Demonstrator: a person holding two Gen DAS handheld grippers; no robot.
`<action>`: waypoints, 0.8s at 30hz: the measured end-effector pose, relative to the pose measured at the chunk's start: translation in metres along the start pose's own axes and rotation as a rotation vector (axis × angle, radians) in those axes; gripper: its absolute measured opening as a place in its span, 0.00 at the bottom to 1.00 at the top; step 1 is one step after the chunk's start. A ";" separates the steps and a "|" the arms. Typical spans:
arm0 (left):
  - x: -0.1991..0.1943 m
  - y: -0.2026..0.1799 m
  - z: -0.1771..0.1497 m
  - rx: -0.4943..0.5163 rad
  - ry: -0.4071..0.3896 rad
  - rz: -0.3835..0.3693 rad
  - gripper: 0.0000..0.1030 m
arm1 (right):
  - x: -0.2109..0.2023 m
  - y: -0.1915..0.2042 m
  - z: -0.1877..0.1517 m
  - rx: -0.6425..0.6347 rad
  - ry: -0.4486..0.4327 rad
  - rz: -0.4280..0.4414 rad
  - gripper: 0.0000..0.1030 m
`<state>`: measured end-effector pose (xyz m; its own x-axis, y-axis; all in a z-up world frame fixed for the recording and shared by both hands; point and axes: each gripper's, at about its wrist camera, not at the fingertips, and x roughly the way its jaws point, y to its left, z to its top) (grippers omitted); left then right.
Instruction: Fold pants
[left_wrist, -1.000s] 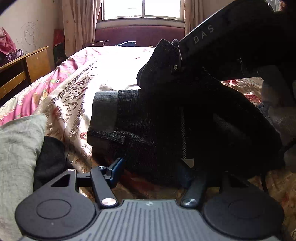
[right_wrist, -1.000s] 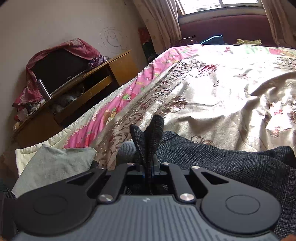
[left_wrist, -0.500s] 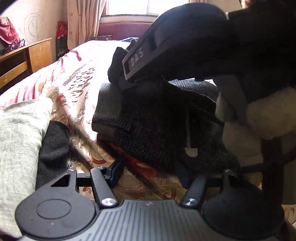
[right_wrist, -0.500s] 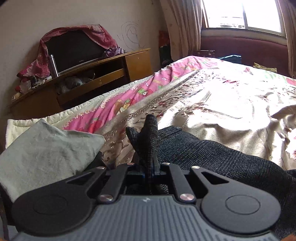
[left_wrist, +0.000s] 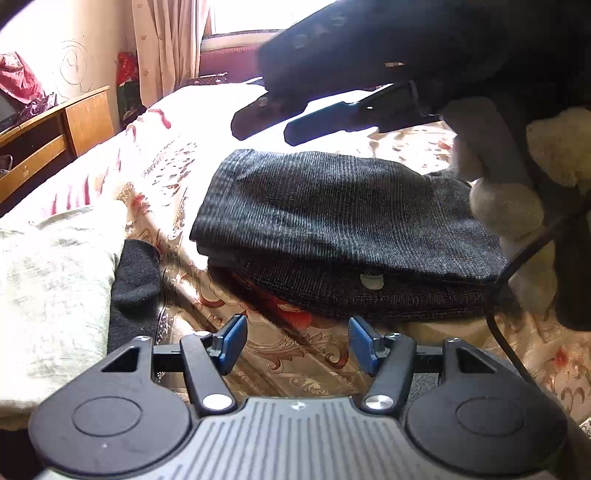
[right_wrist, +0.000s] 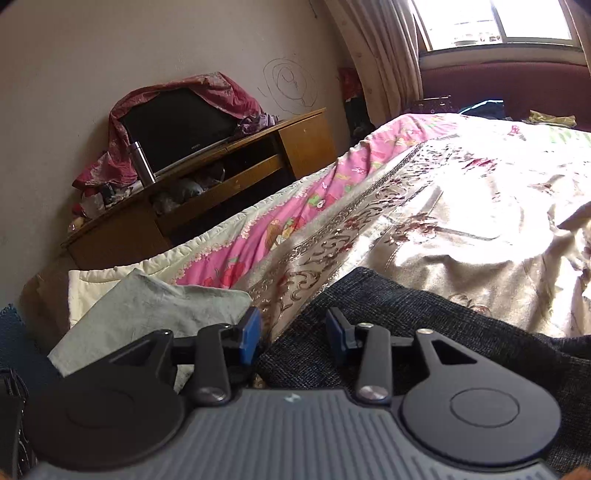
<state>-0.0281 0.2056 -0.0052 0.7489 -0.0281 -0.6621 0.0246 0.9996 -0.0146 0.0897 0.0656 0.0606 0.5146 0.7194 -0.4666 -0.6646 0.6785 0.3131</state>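
We see the dark pants (left_wrist: 343, 229) lying folded in a stack on the floral bed (left_wrist: 295, 354), beside a pale green pillow (left_wrist: 51, 280). Our left hand-held gripper (left_wrist: 297, 341) sits spread just short of them, holding nothing; our right hand-held gripper (right_wrist: 293, 332) hovers spread over the fabric, gripping nothing
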 end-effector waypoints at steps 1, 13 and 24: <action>-0.004 -0.003 0.003 0.007 -0.020 -0.003 0.70 | -0.008 -0.011 0.002 0.015 -0.008 -0.025 0.40; 0.080 -0.025 0.049 0.082 -0.019 -0.088 0.74 | -0.055 -0.176 -0.046 0.316 0.098 -0.420 0.32; 0.037 -0.087 0.058 0.244 -0.041 -0.095 0.75 | -0.203 -0.227 -0.094 0.575 -0.023 -0.465 0.41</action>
<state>0.0357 0.1176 0.0152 0.7614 -0.1269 -0.6357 0.2513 0.9617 0.1091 0.0850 -0.2481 0.0068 0.6892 0.3375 -0.6412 0.0104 0.8802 0.4744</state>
